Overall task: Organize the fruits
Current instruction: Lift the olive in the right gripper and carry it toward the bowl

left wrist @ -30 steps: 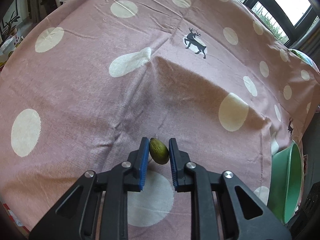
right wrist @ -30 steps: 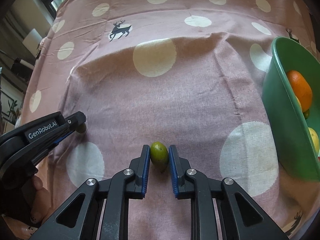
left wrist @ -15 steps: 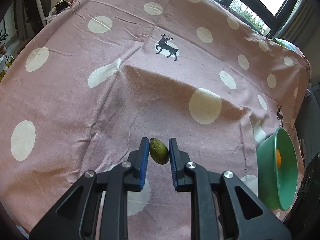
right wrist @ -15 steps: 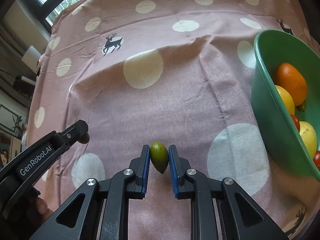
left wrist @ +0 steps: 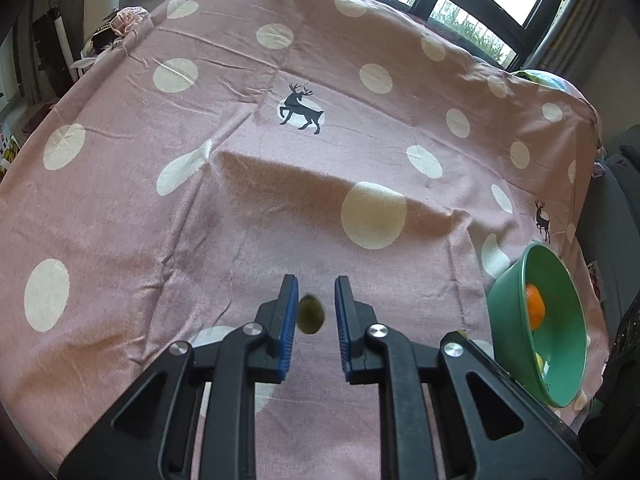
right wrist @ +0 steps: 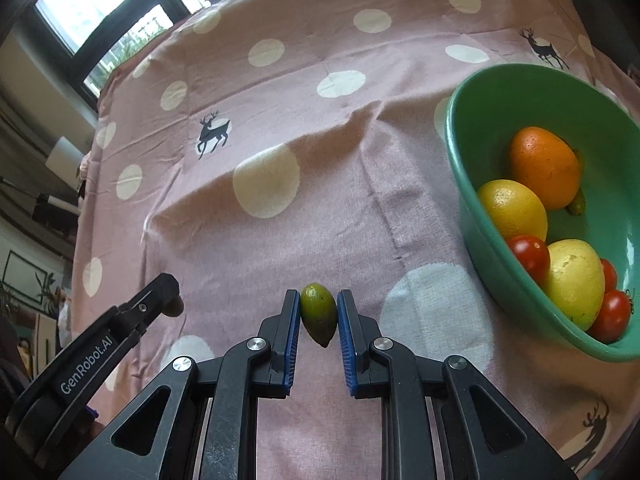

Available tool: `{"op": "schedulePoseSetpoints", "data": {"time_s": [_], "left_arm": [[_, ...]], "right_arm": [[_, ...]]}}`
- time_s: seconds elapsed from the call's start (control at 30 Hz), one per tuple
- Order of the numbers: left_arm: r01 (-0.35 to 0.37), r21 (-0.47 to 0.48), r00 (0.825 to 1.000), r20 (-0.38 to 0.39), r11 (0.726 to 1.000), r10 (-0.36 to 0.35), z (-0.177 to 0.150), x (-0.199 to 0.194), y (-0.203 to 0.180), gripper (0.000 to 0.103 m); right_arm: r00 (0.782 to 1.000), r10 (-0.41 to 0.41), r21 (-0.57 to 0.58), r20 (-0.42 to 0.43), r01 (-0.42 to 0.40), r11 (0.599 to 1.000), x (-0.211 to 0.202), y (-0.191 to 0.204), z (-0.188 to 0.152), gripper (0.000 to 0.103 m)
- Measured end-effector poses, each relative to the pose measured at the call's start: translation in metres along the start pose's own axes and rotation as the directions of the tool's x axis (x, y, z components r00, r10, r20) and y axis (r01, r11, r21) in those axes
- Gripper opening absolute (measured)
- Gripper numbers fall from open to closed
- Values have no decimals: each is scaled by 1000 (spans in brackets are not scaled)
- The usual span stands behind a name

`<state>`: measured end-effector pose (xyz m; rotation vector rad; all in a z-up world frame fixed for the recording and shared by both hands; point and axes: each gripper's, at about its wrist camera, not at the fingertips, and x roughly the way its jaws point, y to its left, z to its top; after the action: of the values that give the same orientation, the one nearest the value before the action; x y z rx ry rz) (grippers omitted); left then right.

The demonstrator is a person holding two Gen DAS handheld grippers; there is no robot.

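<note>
My left gripper (left wrist: 316, 304) has its jaws slightly apart; a small dark green olive-like fruit (left wrist: 311, 314) sits blurred between them, touching the left pad and clear of the right one. My right gripper (right wrist: 318, 312) is shut on a green lime-like fruit (right wrist: 318, 313) and holds it above the cloth. A green bowl (right wrist: 468, 184) at the right holds an orange (right wrist: 544, 166), lemons and several small red tomatoes; it also shows in the left wrist view (left wrist: 504, 312). The left gripper shows at the lower left of the right wrist view (right wrist: 170, 300).
A pink tablecloth (left wrist: 240, 184) with white dots and deer prints covers the table, with raised folds across the middle. Windows lie beyond the far edge. Clutter stands off the table's left side.
Both grippers have risen and drawn back, so more table and the bowl come into view. The left jaws have parted a little and its fruit has slipped lower between them.
</note>
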<state>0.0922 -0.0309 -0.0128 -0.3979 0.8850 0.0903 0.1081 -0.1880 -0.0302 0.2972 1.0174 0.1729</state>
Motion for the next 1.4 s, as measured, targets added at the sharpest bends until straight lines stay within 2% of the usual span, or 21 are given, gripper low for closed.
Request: {"op": "schedulePoseSetpoints", "data": {"time_s": [0.1,0.23,0.6,0.9,1.0,1.17,1.3,1.4], "left_arm": [[38,23,999,7,999,-38,-2,-3,-8,16],[16,49,1000,-3,999,-16,-4,2,-14,16],[10,55,996,-90,998,-5,-4,21,3,19],[79,-4,977,-196,997,-78,-10,44,-1,23],[101,-34,973,-205,994,-106,-9,52,-8,23],[72,-13,968,-242,997,-73,-13,65,-18,21],[58,3,973,-226,998,-56,-15,65,-20,17],[59,15,973,-224,998,-54,-16,64,-19,18]], "right_arm": [[998,0,19,59,-1,1000,-13,-4,4,20],[995,11,42,98,-15,999,-24,-11,5,20],[997,11,64,79,-16,998,-21,-18,6,20],[997,15,57,72,-19,998,-20,-16,5,20],[997,17,62,75,-22,998,-21,-17,5,20],[997,22,76,75,-28,997,-21,-22,5,20],[997,23,86,76,-30,996,-22,-26,6,20],[997,26,90,75,-33,995,-21,-26,7,20]]}}
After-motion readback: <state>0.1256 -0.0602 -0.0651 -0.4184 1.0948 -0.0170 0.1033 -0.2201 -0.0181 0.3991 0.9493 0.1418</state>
